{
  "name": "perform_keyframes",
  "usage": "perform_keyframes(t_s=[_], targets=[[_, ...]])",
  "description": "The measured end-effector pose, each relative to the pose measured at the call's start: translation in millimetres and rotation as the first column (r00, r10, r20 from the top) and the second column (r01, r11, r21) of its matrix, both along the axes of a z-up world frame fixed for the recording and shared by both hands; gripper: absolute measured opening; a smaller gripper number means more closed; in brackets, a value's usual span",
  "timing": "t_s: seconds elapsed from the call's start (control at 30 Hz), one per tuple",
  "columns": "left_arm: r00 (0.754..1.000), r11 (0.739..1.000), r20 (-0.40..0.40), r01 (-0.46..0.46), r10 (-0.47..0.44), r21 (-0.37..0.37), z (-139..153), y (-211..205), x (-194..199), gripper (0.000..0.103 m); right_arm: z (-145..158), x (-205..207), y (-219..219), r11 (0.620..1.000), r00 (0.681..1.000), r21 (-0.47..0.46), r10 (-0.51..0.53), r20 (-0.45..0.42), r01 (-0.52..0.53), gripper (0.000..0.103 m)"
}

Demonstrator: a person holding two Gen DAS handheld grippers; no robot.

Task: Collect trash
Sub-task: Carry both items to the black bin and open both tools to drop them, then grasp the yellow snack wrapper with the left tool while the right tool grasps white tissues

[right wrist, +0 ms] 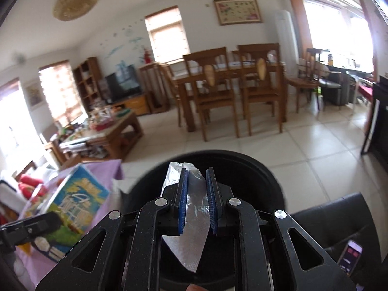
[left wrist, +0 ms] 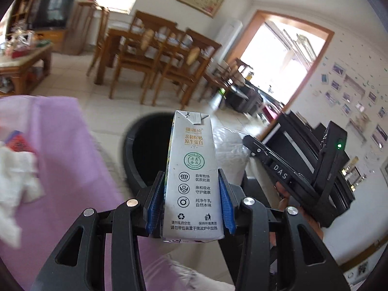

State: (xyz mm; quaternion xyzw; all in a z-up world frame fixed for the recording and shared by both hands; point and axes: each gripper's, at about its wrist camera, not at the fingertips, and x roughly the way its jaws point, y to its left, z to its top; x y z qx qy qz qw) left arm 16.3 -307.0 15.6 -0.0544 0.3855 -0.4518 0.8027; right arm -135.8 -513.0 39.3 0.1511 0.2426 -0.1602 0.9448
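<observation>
My left gripper (left wrist: 191,177) is shut on a tall white milk carton (left wrist: 191,169), blue pads pressing its two sides. The carton stands upright in front of a round black bin (left wrist: 132,145). In the right wrist view my right gripper (right wrist: 197,172) is shut on a crumpled silver foil wrapper (right wrist: 194,220) and hangs over the bin's dark opening (right wrist: 266,177). The carton's blue and green face (right wrist: 77,203) shows at the left of that view. Part of the left tool is in front of it.
A purple cloth (left wrist: 60,131) with white tissue (left wrist: 17,177) lies left of the bin. The right tool's black body (left wrist: 315,169) is close on the right. A phone (right wrist: 349,257) rests on a dark seat. Wooden dining chairs (right wrist: 218,97) and a coffee table (right wrist: 114,131) stand across the tiled floor.
</observation>
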Motion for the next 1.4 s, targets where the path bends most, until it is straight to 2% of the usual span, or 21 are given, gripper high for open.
perform_keyframes(t_s=[0.13, 0.27, 0.4, 0.6, 0.67, 0.7, 0.73, 0.77, 0.8, 0.83, 0.97, 1.03, 1.17, 1.27, 1.4], targets=[[0.999, 0.997, -0.029, 0.046, -0.045, 0.057, -25.8, -55.6, 5.9, 0.041, -29.9, -11.3, -30.9, 0.997, 0.999, 0.054, -0.045, -0.028, 0.046, 0.016], [0.998, 0.992, -0.047, 0.044, -0.039, 0.116, -43.9, -83.4, 16.5, 0.041, -49.9, -16.1, -46.4, 0.995, 0.998, 0.085, -0.043, -0.035, 0.046, 0.016], [0.998, 0.988, -0.054, 0.035, -0.027, 0.147, -53.6, -91.9, 22.2, 0.042, -63.8, 0.2, -69.8, 0.991, 0.999, 0.133, -0.021, -0.026, 0.024, 0.017], [0.998, 0.985, -0.065, 0.006, 0.006, 0.174, -60.1, -92.0, 25.9, 0.044, -69.2, 17.8, -75.0, 0.985, 1.000, 0.170, -0.013, -0.028, 0.018, 0.018], [0.998, 0.979, -0.064, -0.007, 0.020, 0.202, -58.0, -88.4, 25.2, 0.044, -64.4, 22.0, -73.2, 0.982, 1.000, 0.189, -0.002, -0.026, 0.007, 0.022], [0.998, 0.979, -0.061, -0.011, 0.024, 0.205, -56.1, -85.9, 23.2, 0.047, -61.7, 21.2, -72.9, 0.981, 1.000, 0.196, 0.007, -0.016, -0.003, 0.031], [0.998, 0.979, -0.054, -0.017, 0.028, 0.203, -52.9, -81.1, 20.8, 0.057, -56.7, 21.5, -70.7, 0.981, 1.000, 0.193, 0.006, -0.008, -0.005, 0.047], [0.998, 0.980, -0.039, -0.031, 0.039, 0.197, -48.3, -74.9, 17.9, 0.064, -53.7, 18.4, -70.6, 0.983, 1.000, 0.184, 0.000, 0.001, 0.000, 0.054], [0.998, 0.981, -0.028, -0.041, 0.047, 0.190, -45.0, -70.8, 15.6, 0.076, -51.0, 15.8, -69.6, 0.983, 1.000, 0.183, -0.003, 0.010, 0.002, 0.057], [0.998, 0.983, -0.004, -0.059, 0.060, 0.174, -38.7, -62.3, 10.7, 0.081, -47.9, 14.2, -68.5, 0.983, 1.000, 0.186, 0.001, 0.015, -0.003, 0.057], [0.996, 0.991, 0.049, -0.076, 0.071, 0.111, -16.9, -27.3, -7.3, 0.084, -34.7, 4.3, -53.0, 0.986, 0.999, 0.164, 0.016, 0.037, -0.022, 0.068], [0.992, 0.992, 0.086, -0.098, 0.091, 0.085, -6.2, -3.0, -18.1, 0.088, -26.7, 2.3, -38.3, 0.988, 0.998, 0.149, 0.041, 0.049, -0.048, 0.078], [0.975, 0.983, 0.154, -0.174, 0.162, 0.065, 9.6, 53.8, -31.6, 0.090, -13.2, 14.8, 13.4, 0.973, 0.980, 0.122, 0.194, 0.036, -0.197, 0.081], [0.952, 0.963, 0.188, -0.260, 0.243, 0.071, 13.7, 105.9, -34.8, 0.090, -8.6, 32.9, 68.5, 0.935, 0.942, 0.113, 0.336, 0.019, -0.336, 0.088], [0.897, 0.908, 0.244, -0.403, 0.368, 0.112, 14.2, 180.8, -31.6, 0.090, -6.5, 63.4, 144.4, 0.858, 0.863, 0.126, 0.505, -0.021, -0.499, 0.088]])
